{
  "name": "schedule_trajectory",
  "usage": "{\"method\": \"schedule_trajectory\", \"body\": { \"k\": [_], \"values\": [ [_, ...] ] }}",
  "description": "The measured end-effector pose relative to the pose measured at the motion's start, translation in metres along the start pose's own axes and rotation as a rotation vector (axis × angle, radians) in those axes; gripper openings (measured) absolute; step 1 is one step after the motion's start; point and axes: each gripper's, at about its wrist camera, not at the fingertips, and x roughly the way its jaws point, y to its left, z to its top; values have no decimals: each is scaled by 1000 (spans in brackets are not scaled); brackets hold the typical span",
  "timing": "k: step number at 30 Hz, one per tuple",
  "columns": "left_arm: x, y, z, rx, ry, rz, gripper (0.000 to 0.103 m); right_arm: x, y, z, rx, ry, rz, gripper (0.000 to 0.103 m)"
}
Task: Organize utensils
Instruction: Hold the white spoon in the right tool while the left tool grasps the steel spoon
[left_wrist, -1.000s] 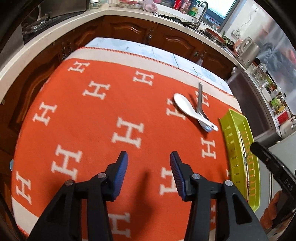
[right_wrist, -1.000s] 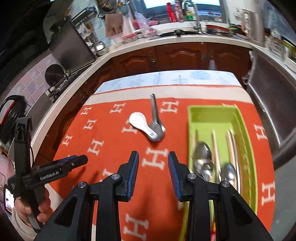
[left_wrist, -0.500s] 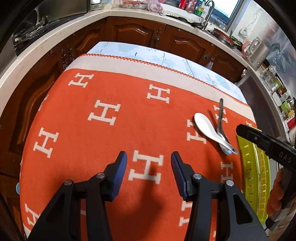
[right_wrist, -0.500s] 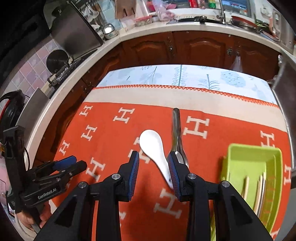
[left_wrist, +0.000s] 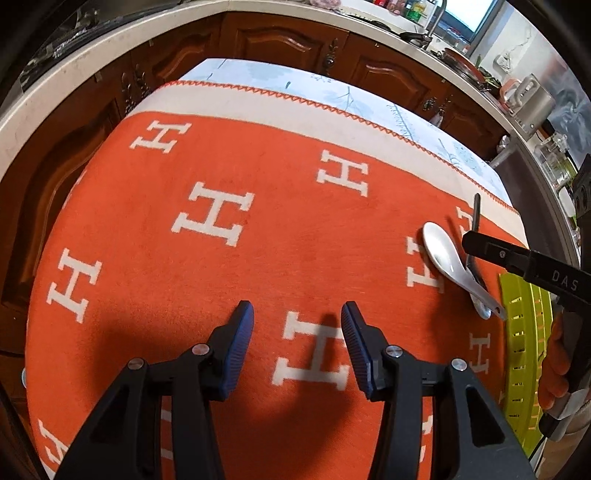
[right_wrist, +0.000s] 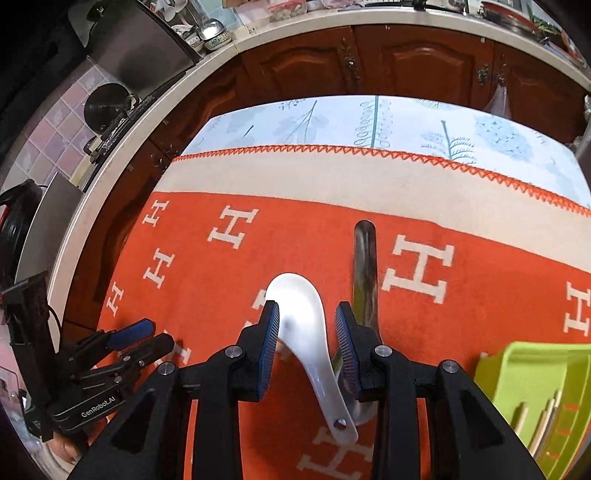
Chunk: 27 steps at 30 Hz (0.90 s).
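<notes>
A white ceramic spoon (right_wrist: 295, 291) lies on the orange cloth (right_wrist: 480, 306), its handle crossing a metal spoon (right_wrist: 364, 254) beside it. My right gripper (right_wrist: 306, 315) hangs low over them, open. The white spoon's bowl sits between its blue pads, and I see no pad pressing on it. In the left wrist view the same white spoon (left_wrist: 441, 256) and metal spoon (left_wrist: 476, 212) lie at far right, with one of the right gripper's fingers (left_wrist: 495, 254) above them. My left gripper (left_wrist: 297, 332) stands open over bare cloth, with nothing between its fingers.
A lime-green cutlery tray (right_wrist: 535, 384) with dividers sits on the cloth at the right, also visible as the green tray (left_wrist: 524, 354). Wooden cabinets and a countertop (right_wrist: 258, 40) curve around the table's far side. The left gripper (right_wrist: 153, 334) is held at the table's left.
My right gripper has travelled forward and down from the tray side, so the white spoon now lies between its fingers. My left gripper has drifted lower and sideways over the cloth. Neither jaw gap has changed.
</notes>
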Motion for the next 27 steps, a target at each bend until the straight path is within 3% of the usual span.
{"method": "schedule_trajectory", "body": {
  "k": [11, 16, 27],
  "values": [
    [1, -1, -1, 7, -5, -1, 48, 26, -3, 3, 3, 57, 15, 28],
    [0, -1, -2, 1, -8, -10, 48, 27, 4, -8, -40, 23, -19, 26],
    [-6, -6, -11, 4, -10, -21, 49, 17, 36, -40, -195, -84, -160, 3]
  ]
}}
